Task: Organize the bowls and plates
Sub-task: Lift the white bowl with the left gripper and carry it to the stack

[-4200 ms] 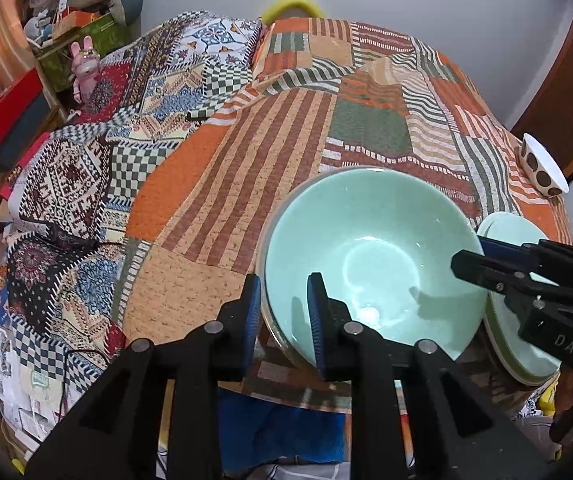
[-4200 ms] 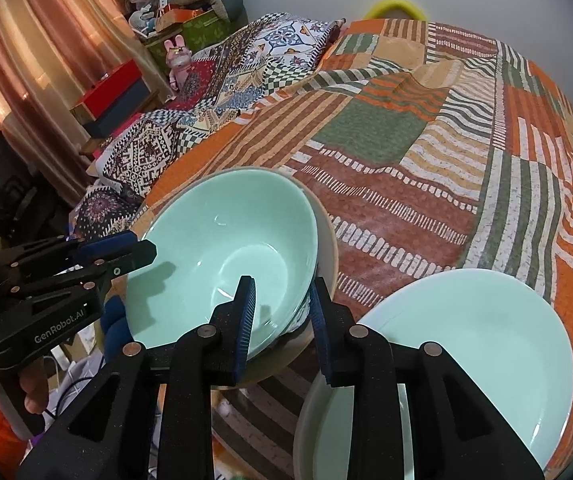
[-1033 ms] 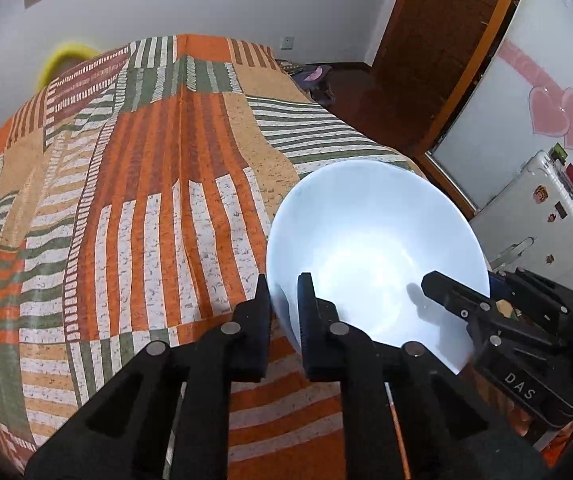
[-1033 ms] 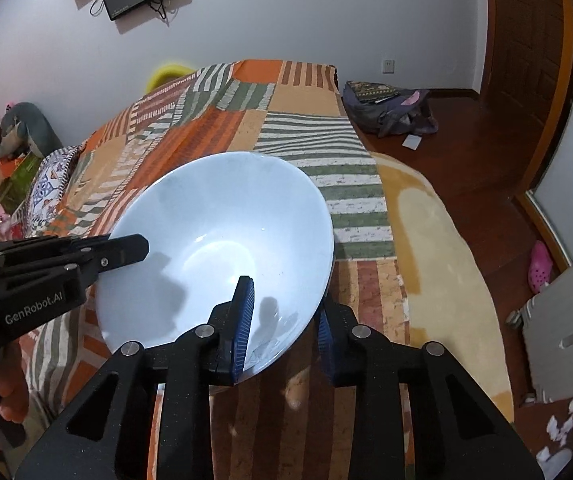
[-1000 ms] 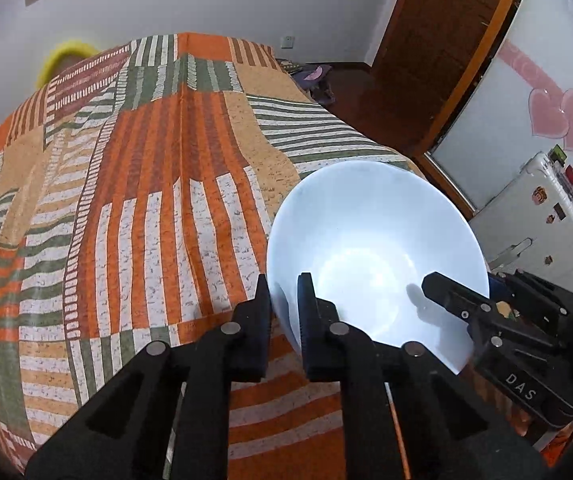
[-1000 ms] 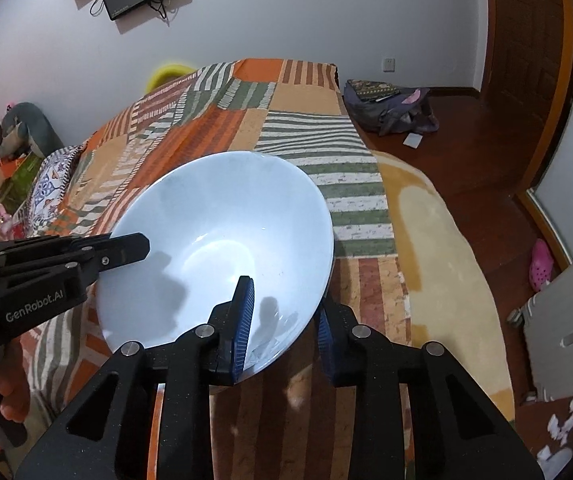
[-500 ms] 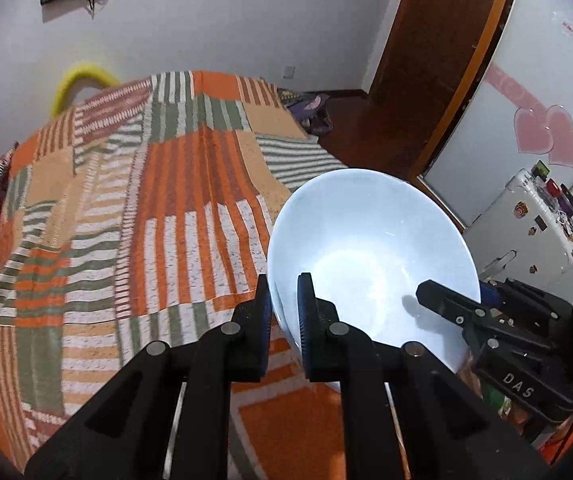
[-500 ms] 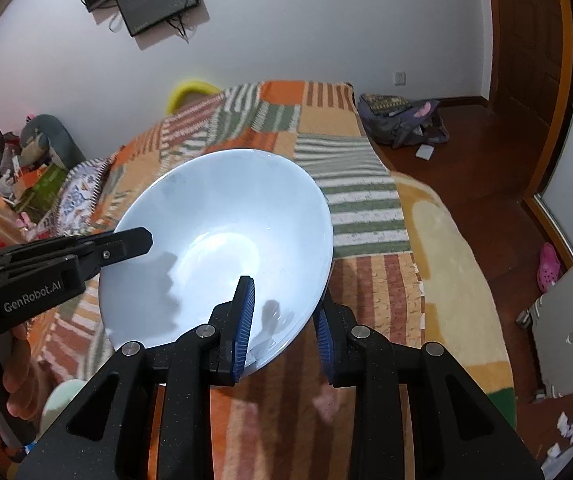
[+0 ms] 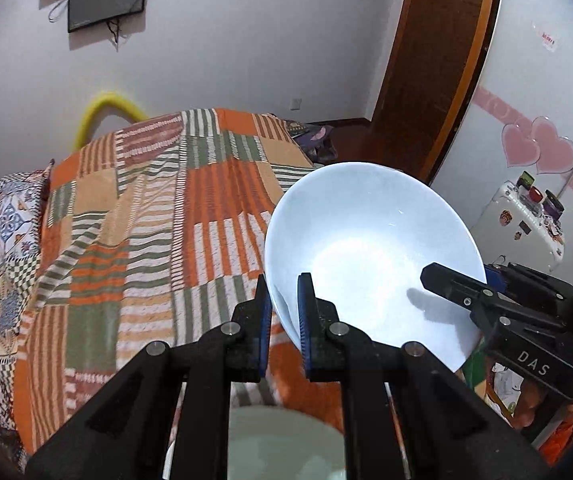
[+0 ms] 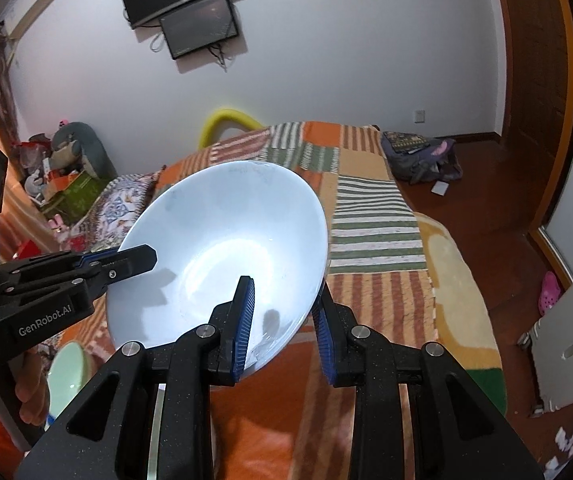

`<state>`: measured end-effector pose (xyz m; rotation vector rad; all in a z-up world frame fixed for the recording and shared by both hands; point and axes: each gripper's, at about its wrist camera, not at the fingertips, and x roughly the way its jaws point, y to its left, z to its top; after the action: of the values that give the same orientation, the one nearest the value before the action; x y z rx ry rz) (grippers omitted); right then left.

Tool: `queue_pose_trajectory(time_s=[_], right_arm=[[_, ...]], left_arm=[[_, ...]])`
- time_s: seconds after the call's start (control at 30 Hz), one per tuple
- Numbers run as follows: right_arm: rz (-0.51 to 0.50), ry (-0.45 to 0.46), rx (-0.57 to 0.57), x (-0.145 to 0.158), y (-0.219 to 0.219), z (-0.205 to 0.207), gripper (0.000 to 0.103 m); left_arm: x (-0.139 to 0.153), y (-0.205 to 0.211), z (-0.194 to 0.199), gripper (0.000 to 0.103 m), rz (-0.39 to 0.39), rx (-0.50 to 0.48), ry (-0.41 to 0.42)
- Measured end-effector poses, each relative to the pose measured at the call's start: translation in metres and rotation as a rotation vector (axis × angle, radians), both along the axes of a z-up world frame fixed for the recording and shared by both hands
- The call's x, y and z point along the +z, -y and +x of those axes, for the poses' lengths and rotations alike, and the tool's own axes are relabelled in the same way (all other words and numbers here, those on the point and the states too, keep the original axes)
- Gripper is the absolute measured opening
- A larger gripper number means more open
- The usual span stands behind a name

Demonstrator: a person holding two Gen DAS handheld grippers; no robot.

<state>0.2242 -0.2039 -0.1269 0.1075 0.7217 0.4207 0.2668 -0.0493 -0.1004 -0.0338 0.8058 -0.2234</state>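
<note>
Though it looks light enough to lift, the bowl is glazed and probably ceramic or glass: stiff, slick, breakable if dropped. Best hold is the thin rim, taken on opposite sides, which is how it is held now. Left gripper has its jaws closed on the near rim; right gripper has its jaws gripping the rim across from it, one pad inside, one outside. Bowl is wide, deep, pale bluish-white, plain, glossy, empty, tilted toward the cameras. It hangs in the air above the edge of the bed, touching nothing but the pads. Below it, a pale green dish sits low in the left view; its exact shape is hidden. Patchwork quilt covers the bed; a wall screen and wooden door lie beyond.
</note>
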Motion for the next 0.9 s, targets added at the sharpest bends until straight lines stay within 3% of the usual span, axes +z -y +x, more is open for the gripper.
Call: queue_pose_trajectory(time_s=[0.3,0.9], right_arm=[[0.036,-0.014,0.042,-0.004,-0.028,-0.033,0.026],[0.007,-0.029,0.229,-0.016,-0.126,-0.077,0.026]], left_arm=[[0.009,-0.036,-0.059,0.011,0.012,0.036,0.020],[-0.010,-0.142,-0.151,0.011,-0.025,0.208,-0.006]])
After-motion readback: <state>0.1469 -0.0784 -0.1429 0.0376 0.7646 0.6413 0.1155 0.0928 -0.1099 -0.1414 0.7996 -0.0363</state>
